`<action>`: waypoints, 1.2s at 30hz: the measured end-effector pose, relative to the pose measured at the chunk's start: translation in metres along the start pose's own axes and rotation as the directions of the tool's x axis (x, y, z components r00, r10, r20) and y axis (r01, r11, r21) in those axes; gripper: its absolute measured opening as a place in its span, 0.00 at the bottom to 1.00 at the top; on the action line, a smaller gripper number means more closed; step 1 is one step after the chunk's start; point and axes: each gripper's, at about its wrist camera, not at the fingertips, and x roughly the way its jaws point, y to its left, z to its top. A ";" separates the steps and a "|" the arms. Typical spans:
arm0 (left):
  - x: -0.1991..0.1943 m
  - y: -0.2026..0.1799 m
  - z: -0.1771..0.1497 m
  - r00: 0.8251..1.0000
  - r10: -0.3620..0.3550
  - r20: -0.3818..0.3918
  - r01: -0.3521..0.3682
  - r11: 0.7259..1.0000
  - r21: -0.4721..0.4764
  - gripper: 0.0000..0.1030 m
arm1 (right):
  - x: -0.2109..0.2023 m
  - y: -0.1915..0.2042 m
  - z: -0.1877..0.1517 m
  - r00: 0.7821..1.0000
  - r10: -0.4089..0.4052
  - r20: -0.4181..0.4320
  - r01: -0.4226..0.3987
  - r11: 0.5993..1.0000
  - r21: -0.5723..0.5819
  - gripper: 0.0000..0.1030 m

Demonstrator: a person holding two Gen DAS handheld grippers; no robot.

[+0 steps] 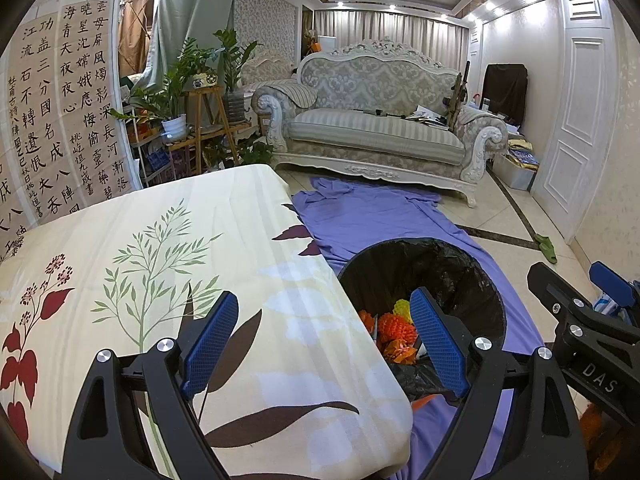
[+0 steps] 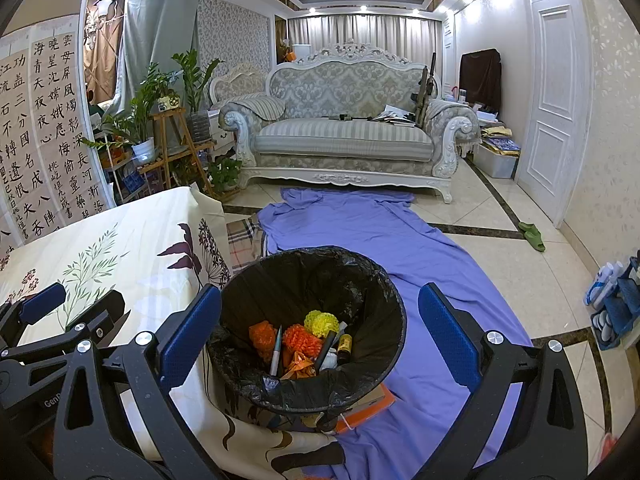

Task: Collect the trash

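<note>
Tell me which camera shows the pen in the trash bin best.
The right wrist view: the pen stands in plain sight among the orange and yellow trash in the bin. In the left wrist view the bin shows, but a blue finger blocks that spot and no pen is visible.

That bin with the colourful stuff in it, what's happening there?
A person is tidying up with a grabber in each hand. The left gripper and the right gripper are both open and empty, held above the bin beside the table. The bin, lined with a black bag, already holds orange and yellow crumpled bits, a pen and a small bottle. No trash shows on the tablecloth.
</note>
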 end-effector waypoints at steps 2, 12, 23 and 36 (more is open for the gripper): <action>0.000 0.000 0.000 1.000 0.000 -0.001 0.000 1.000 0.000 0.82 | 0.000 -0.001 0.000 1.000 0.000 0.000 0.000 1.000 0.000 0.94; 0.002 -0.001 -0.004 1.000 -0.008 -0.008 0.008 1.000 -0.005 0.82 | 0.000 0.000 0.000 1.000 0.000 0.000 0.000 1.000 -0.001 0.94; 0.003 -0.001 -0.006 1.000 -0.004 0.000 0.004 1.000 -0.001 0.82 | 0.000 0.000 0.001 1.000 -0.001 0.000 0.001 1.000 0.000 0.94; -0.004 0.001 -0.005 1.000 0.008 0.026 -0.008 1.000 0.008 0.82 | 0.000 0.000 0.002 1.000 0.000 0.000 0.000 1.000 0.000 0.94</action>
